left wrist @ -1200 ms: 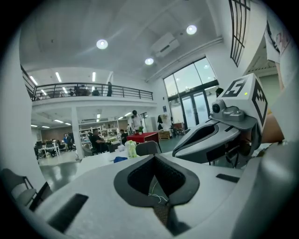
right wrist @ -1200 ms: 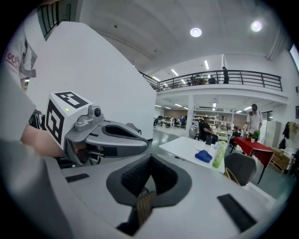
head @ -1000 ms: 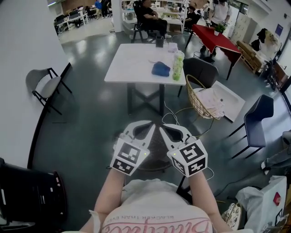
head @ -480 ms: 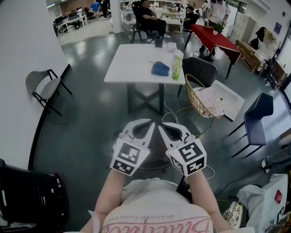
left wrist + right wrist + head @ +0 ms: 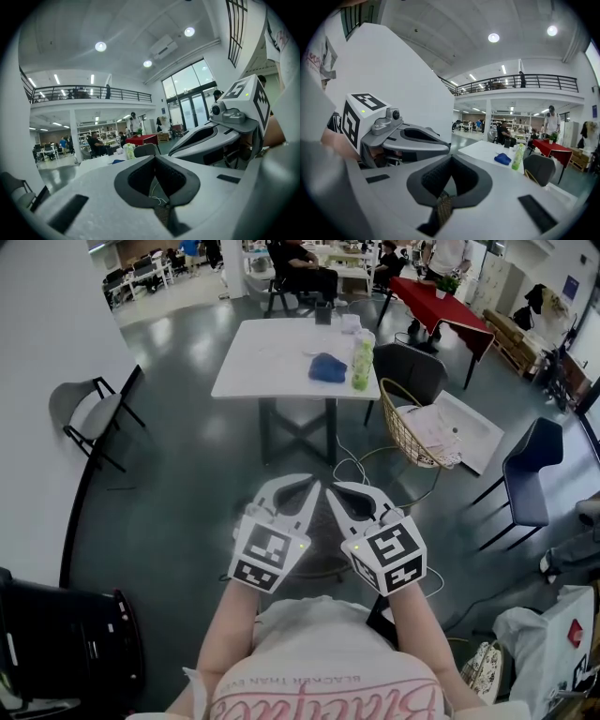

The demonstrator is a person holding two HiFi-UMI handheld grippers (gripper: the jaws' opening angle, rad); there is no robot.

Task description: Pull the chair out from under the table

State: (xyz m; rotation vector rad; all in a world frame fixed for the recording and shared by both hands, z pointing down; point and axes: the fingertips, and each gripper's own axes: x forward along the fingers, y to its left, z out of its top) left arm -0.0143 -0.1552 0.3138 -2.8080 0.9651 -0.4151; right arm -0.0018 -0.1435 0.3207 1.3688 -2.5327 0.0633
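Note:
A dark grey chair (image 5: pixel 410 374) stands tucked against the right side of the white table (image 5: pixel 272 362), well ahead of me. The same chair (image 5: pixel 145 150) (image 5: pixel 540 169) shows small in both gripper views. My left gripper (image 5: pixel 310 486) and right gripper (image 5: pixel 331 491) hang side by side in front of my chest, tips nearly touching, far short of the chair. Each is shut with nothing between its jaws, seen also in the left gripper (image 5: pixel 155 157) and right gripper (image 5: pixel 451 159) views.
A blue cloth (image 5: pixel 327 368) and a green bottle (image 5: pixel 362 362) sit on the table. A wire basket (image 5: pixel 408 427) stands beside the chair, with cables on the floor. A folding chair (image 5: pixel 89 418) is at left, a dark blue chair (image 5: pixel 530 479) at right, a black bin (image 5: pixel 66 643) near left.
Both grippers stay where they were, still shut. Only the head view has shifted slightly, so the table sits a little higher in the picture.

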